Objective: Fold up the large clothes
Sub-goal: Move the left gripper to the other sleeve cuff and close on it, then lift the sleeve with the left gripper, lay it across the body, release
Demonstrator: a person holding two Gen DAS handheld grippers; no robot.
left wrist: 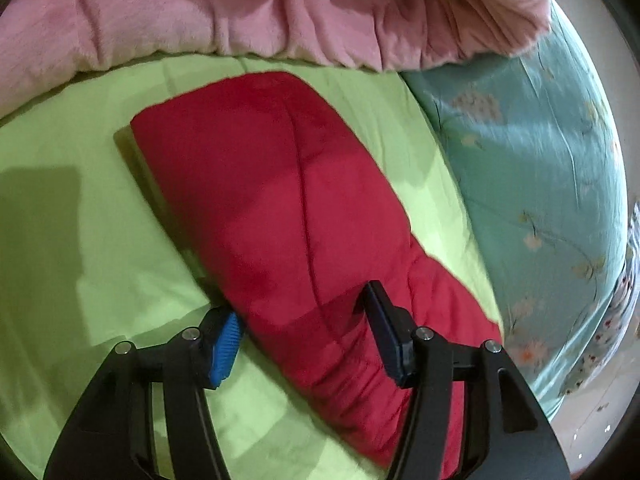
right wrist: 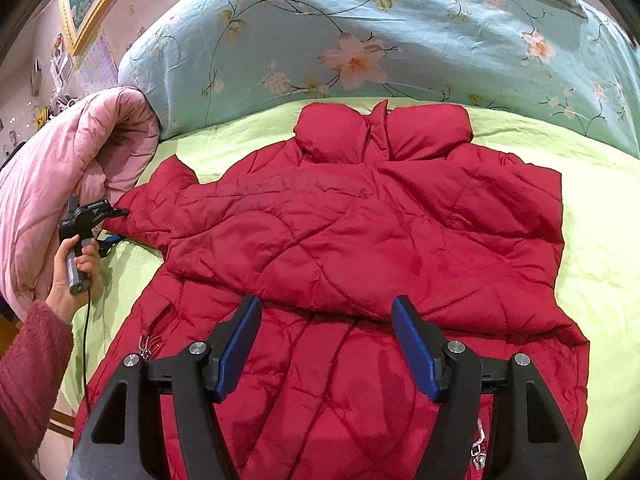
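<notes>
A red quilted puffer jacket (right wrist: 360,240) lies on the green bed sheet (right wrist: 608,280), collar toward the far pillows, one sleeve folded across its body. The other sleeve (left wrist: 288,208) sticks out to the left. My left gripper (left wrist: 302,316) is open, its fingers on either side of that sleeve near the cuff, low over the sheet. It also shows in the right wrist view (right wrist: 116,224), held by a hand. My right gripper (right wrist: 324,320) is open and empty, hovering above the jacket's lower body.
A pink fluffy blanket (left wrist: 240,12) is bunched at the left side of the bed (right wrist: 60,184). A teal floral quilt (right wrist: 400,40) lies along the head of the bed (left wrist: 540,168). The bed's edge and floor show at lower left in the right wrist view.
</notes>
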